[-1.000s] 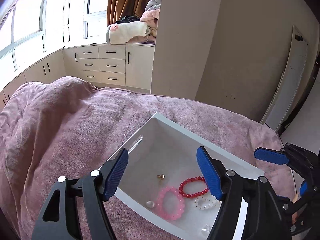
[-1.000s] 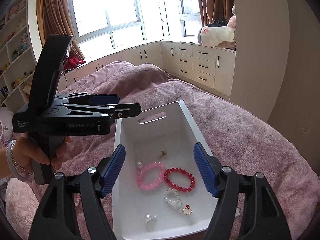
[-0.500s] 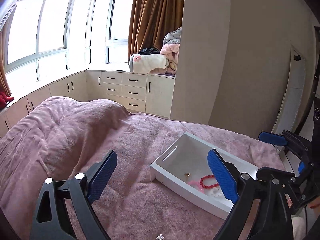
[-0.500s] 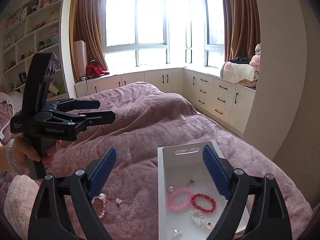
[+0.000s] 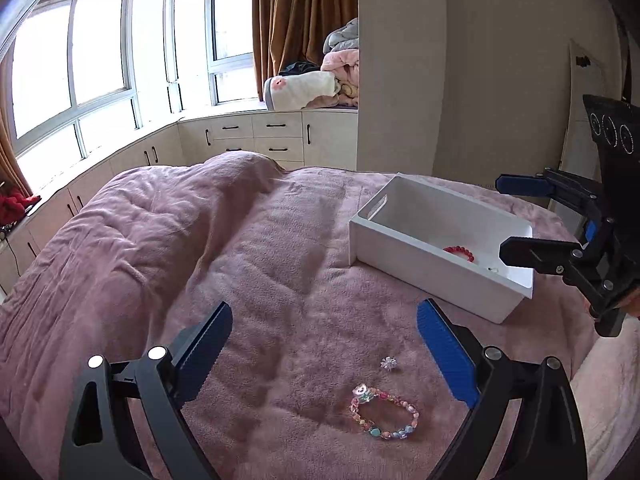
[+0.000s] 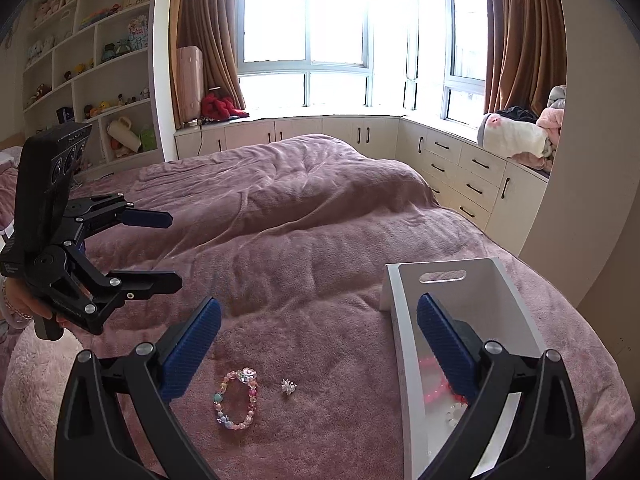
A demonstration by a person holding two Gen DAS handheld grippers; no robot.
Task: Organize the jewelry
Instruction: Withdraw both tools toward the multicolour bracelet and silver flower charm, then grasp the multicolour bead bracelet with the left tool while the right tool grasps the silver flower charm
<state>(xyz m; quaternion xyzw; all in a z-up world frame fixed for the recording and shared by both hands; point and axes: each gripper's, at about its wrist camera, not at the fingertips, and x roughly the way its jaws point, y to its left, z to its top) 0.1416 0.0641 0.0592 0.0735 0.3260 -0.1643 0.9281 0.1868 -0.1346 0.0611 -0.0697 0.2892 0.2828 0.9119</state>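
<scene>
A multicoloured bead bracelet (image 5: 384,414) (image 6: 236,400) lies on the mauve blanket, with a small crystal flower piece (image 5: 389,363) (image 6: 288,386) just beside it. My left gripper (image 5: 324,320) (image 6: 172,248) hovers open above and short of both, nothing between its fingers. My right gripper (image 6: 320,312) (image 5: 502,218) is empty, its jaws opening wide; its right finger overlaps the white box (image 5: 420,268) (image 6: 400,344). Inside the box I see a red bead bracelet (image 5: 459,253), a pink one (image 6: 430,378) and a white bead piece (image 6: 454,414).
The bed's blanket (image 6: 300,208) bulges into a ridge behind the jewelry. Cream drawer cabinets (image 5: 276,136) run under the windows, toy shelves (image 6: 88,80) stand far left, and a wall pillar (image 5: 396,80) rises behind the box. A hand (image 6: 24,308) holds the left gripper.
Both grippers have drawn back from over the white box, and their jaws have spread wider. The box now lies off to the right, and the loose bracelet and flower piece have come into view.
</scene>
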